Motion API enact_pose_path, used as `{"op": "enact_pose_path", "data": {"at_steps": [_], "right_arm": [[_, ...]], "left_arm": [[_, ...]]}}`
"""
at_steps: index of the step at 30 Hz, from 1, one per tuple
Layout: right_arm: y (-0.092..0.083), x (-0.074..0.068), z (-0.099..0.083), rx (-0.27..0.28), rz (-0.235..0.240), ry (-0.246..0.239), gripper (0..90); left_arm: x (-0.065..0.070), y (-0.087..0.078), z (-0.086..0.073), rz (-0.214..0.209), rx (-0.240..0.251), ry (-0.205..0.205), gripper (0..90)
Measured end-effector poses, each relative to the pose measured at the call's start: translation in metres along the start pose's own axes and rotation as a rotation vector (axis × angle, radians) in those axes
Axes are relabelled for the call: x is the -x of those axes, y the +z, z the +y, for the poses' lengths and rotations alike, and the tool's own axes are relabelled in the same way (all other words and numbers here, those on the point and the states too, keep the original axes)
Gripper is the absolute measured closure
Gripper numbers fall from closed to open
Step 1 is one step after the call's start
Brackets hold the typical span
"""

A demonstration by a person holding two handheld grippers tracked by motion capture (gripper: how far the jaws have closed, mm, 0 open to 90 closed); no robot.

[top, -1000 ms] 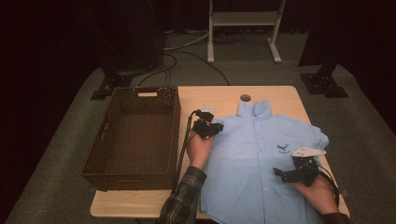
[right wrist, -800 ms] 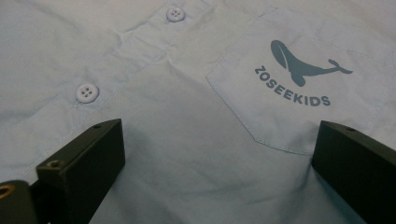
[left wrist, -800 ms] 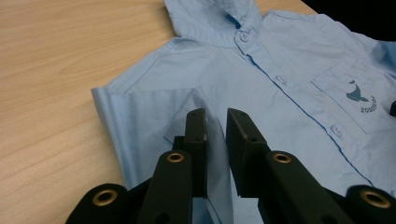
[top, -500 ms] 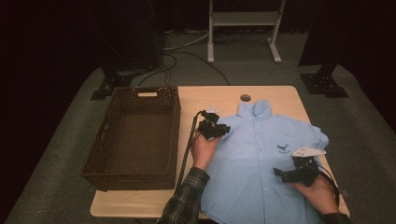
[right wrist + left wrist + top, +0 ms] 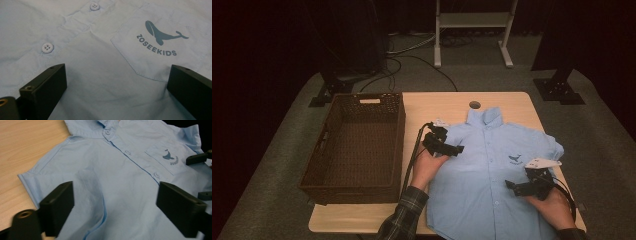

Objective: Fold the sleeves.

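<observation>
A: While both hands hover, how many things sit on the bench [image 5: 512, 102]?

B: One blue shirt [image 5: 492, 170], flat toward the right edge; one basket [image 5: 357, 145] at the left edge.

A: And the claws?

B: Two. Left claw [image 5: 451, 148] has just been opening, jaws wide, holding nothing. Right claw [image 5: 517, 186] gapes wide, empty too.

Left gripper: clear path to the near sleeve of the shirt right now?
Probably yes. The left gripper hangs over the shirt, its jaws just opened wide with nothing between them. The sleeve lies flat on the table, uncovered.
</observation>
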State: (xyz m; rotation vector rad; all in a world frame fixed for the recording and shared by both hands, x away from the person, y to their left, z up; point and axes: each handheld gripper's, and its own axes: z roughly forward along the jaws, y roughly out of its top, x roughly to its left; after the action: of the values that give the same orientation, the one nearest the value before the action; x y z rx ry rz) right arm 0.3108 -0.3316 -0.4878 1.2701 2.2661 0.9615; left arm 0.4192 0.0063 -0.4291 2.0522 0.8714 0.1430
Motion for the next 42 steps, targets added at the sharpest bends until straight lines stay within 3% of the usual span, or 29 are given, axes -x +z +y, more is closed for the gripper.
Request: {"op": "enact_pose_path", "data": {"at_steps": [2,5,9,21,30,36,40,42], "right_arm": [[-0.001,0.001,-0.001,0.0,0.003,-0.002,1.4],[-0.004,0.003,-0.003,-0.006,0.013,-0.012,1.4],[-0.008,0.006,-0.007,-0.009,0.011,-0.013,1.4],[-0.008,0.007,-0.008,0.0,0.013,-0.013,1.4],[-0.008,0.007,-0.008,-0.001,0.013,-0.012,1.4],[-0.008,0.007,-0.008,-0.001,0.011,-0.011,1.1],[-0.007,0.005,-0.007,-0.009,0.009,-0.009,0.0],[-0.006,0.004,-0.005,-0.011,0.007,-0.008,0.0]], "left_arm": [[0.003,-0.002,-0.004,0.001,-0.006,0.018,2.1],[0.006,-0.006,-0.01,-0.004,0.003,0.034,0.0],[0.009,-0.009,-0.019,-0.025,0.002,0.06,0.0],[0.02,-0.004,-0.049,-0.012,-0.032,0.115,0.0],[0.038,0.007,-0.065,-0.031,-0.118,0.178,0.0],[0.041,0.011,-0.069,0.001,-0.147,0.213,0.0],[0.043,0.009,-0.074,0.055,-0.154,0.264,0.0],[0.041,0.006,-0.077,0.064,-0.137,0.252,0.0]]}}
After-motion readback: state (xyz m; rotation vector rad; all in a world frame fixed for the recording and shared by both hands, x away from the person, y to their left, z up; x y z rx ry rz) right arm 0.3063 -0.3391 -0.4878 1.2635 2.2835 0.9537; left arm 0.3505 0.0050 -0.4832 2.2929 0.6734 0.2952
